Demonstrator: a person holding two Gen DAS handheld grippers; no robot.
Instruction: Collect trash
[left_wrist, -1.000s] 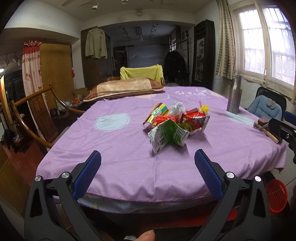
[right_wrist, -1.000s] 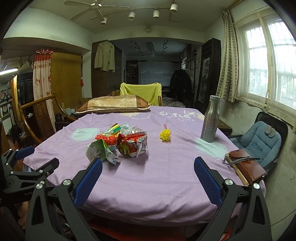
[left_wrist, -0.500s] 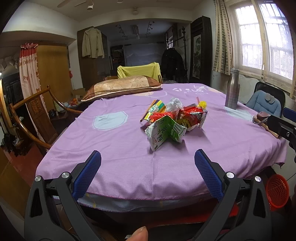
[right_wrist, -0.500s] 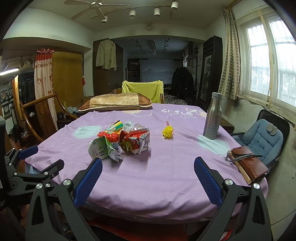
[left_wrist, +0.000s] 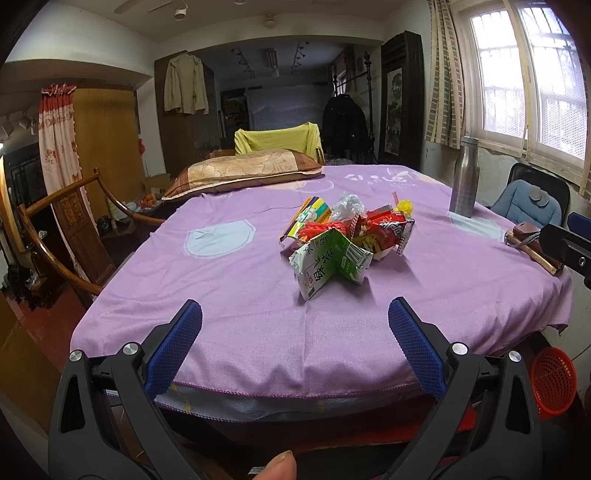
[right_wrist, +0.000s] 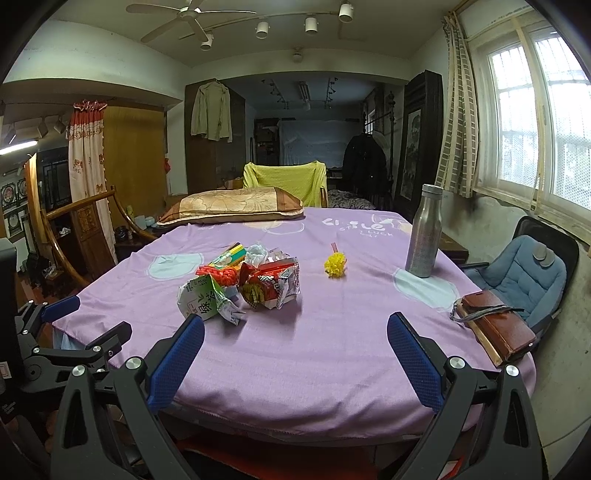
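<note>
Purple cloth (left_wrist: 236, 280) covering table, pillow (left_wrist: 243, 171) lying at far end. Trash pile (left_wrist: 343, 240) sitting mid-table: green carton (left_wrist: 327, 264) nearest, red wrapper (left_wrist: 386, 230) touching it. Yellow pompom (right_wrist: 335, 266) lying apart, steel bottle (right_wrist: 423, 232) standing near window side. Left gripper (left_wrist: 294, 319) and right gripper (right_wrist: 295, 332) hovering at near edge, jaws released, gripping nothing.

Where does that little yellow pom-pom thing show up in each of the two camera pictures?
Left wrist view: the yellow pom-pom peeks out just behind the trash pile, right of centre.
Right wrist view: it lies alone on the purple cloth, right of the pile.
Shared landmark: the steel bottle.
</note>
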